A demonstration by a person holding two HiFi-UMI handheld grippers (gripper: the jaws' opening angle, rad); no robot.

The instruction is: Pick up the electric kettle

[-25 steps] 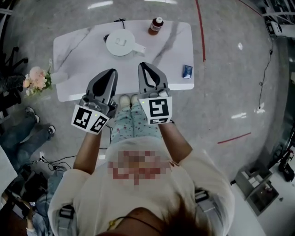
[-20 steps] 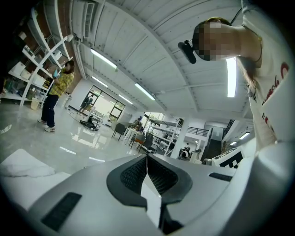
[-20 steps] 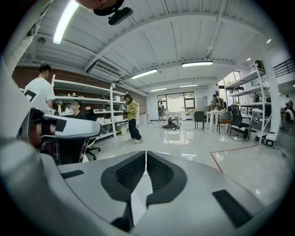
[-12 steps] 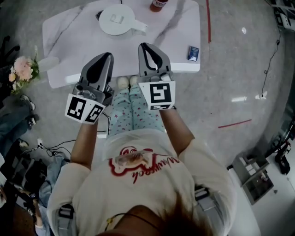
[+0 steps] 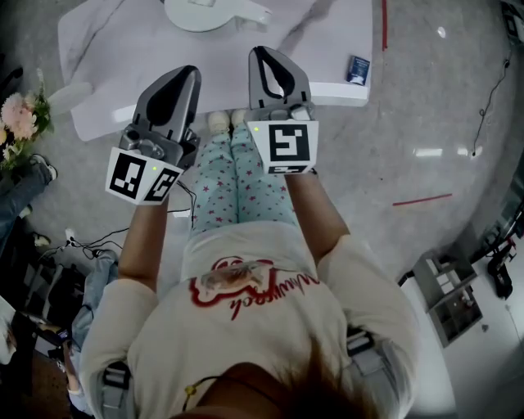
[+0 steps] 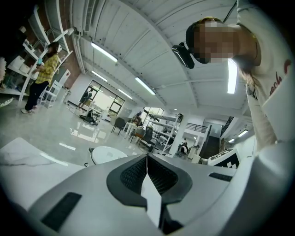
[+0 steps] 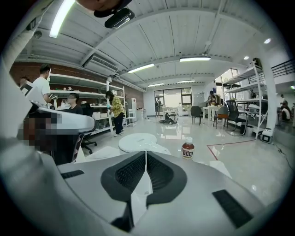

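So, both grippers are pinched fully closed with nothing in them. The left gripper [image 5: 188,74] and the right gripper [image 5: 262,52] hover side by side around the near edge of the desk [image 5: 115,57]. The electric kettle [image 5: 209,11] sits on the desk at 12 o'clock, half cut off at the top of the head view. That's roughly 1 o'clock from the left gripper and 11 o'clock from the right.

Its white stub (spout or handle, can't tell) pokes toward 3 o'clock, so the long axis runs 9-to-3. I'd say the right gripper is nearer that end. The jaws would need to open before any grab.

Only bare desk lies in between, nothing blocking. A drink bottle [image 7: 187,148] stands past the kettle at about 1 o'clock. A small blue box [image 5: 358,68] is at the 3 o'clock edge, and pink flowers [image 5: 20,114] are off at 9 o'clock.
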